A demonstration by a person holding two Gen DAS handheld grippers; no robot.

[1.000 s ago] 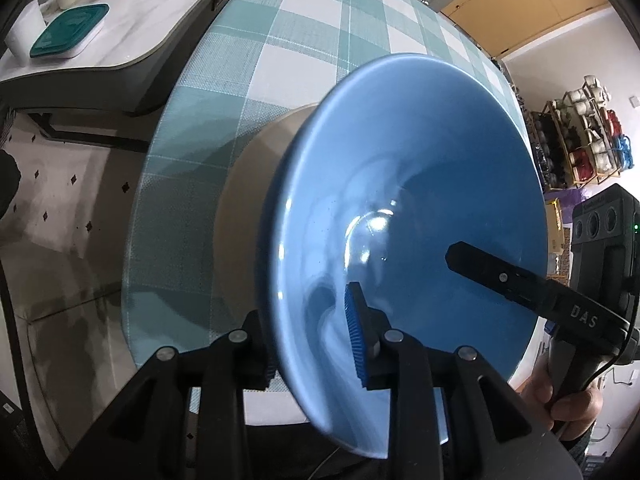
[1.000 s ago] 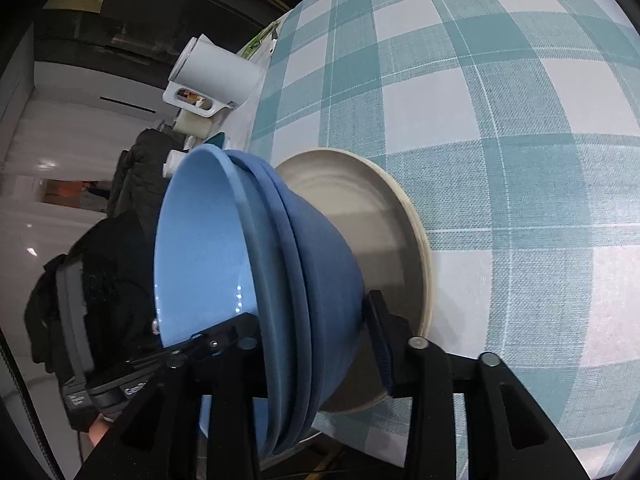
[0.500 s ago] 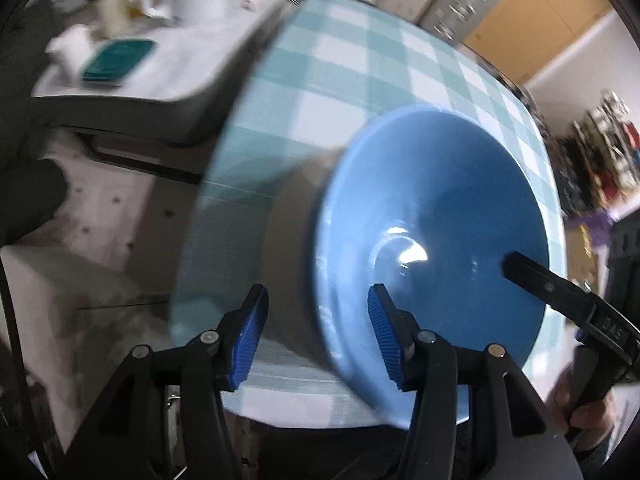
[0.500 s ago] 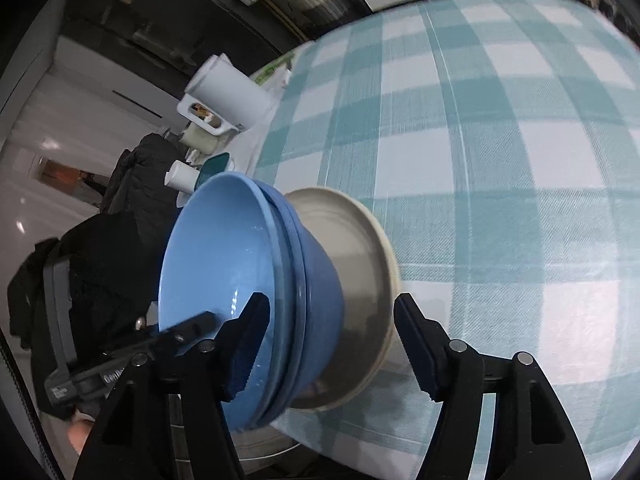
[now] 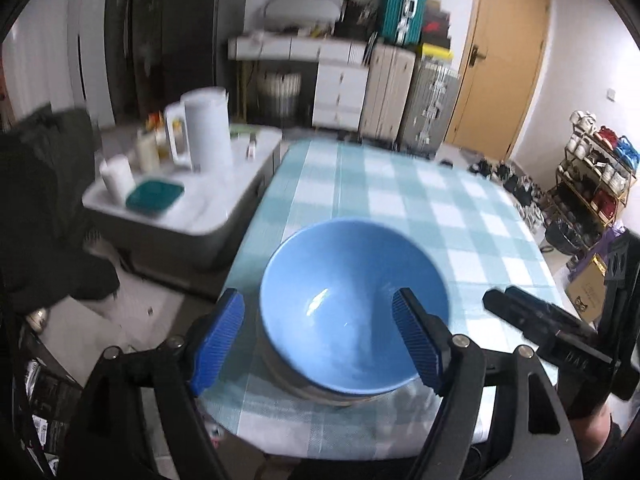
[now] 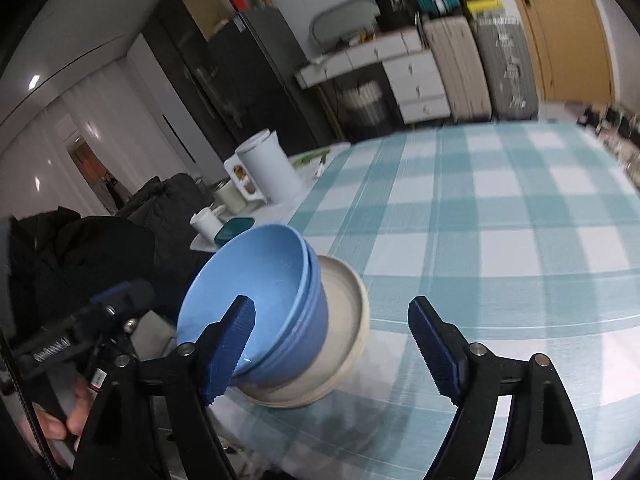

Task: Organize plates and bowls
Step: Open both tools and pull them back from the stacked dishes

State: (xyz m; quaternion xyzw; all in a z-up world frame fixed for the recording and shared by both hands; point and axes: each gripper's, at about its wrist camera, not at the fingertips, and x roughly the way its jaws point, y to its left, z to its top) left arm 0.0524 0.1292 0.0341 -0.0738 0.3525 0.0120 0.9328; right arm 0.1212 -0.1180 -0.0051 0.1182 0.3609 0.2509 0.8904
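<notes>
Stacked blue bowls (image 5: pixel 352 304) hide most of beige plate (image 6: pixel 352 320) beneath; in left wrist view only sliver of plate shows under bowls. Bowl count unclear, two rims at least. Checked tablecloth (image 6: pixel 500 240) beyond bowls smeared by motion. Left of bowls, white jug (image 5: pixel 206 128) blurred, small items beside it unreadable. Shelf (image 5: pixel 596 176) right of bowls: contents too small to tell.

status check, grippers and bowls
Left gripper and right gripper both opening, nothing held. Blue bowls stacked on beige plate near table edge. Nothing in the way.
</notes>
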